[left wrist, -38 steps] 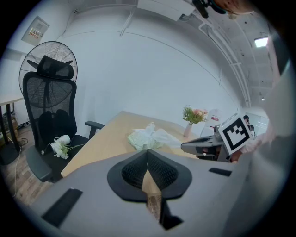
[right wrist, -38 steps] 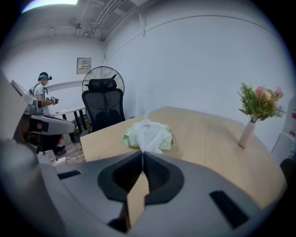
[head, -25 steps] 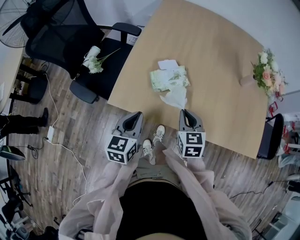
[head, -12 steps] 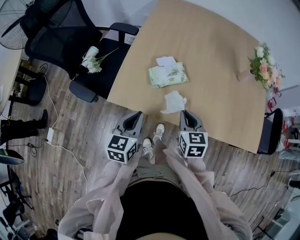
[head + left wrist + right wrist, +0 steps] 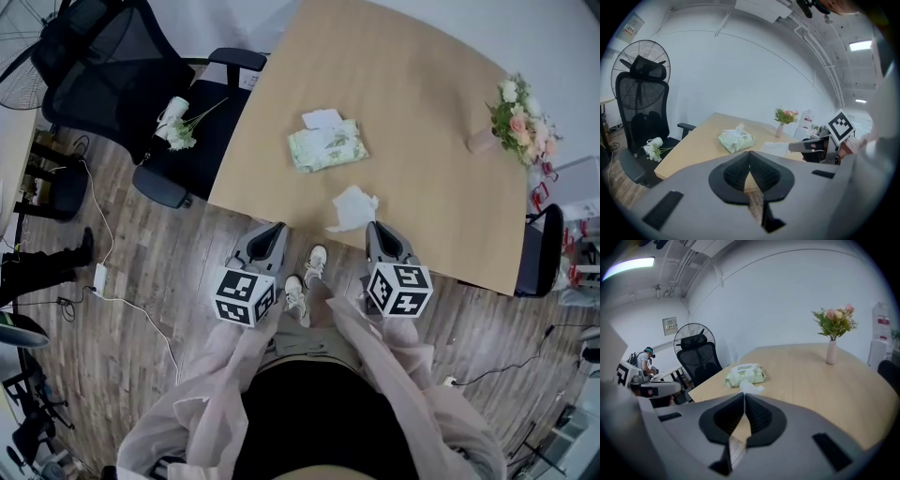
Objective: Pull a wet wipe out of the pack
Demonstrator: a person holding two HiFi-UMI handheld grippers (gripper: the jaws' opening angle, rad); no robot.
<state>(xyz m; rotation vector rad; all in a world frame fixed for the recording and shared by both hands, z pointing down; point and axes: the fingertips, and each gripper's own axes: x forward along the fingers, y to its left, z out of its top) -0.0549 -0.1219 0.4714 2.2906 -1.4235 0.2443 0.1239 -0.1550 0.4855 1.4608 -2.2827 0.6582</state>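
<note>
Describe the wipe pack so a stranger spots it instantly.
Start at the big wooden table. On its half nearer the black office chair lies the pack: a flat, pale green pouch, unlike the crumpled white wipe nearer the edge or the flower vase.

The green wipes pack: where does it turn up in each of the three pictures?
Head view: pack lies above the picture's centre, slightly right.
Left gripper view: pack sits a little left of centre.
Right gripper view: pack sits near the centre.
Shared landmark: the vase of flowers, right of the pack in all three.
</note>
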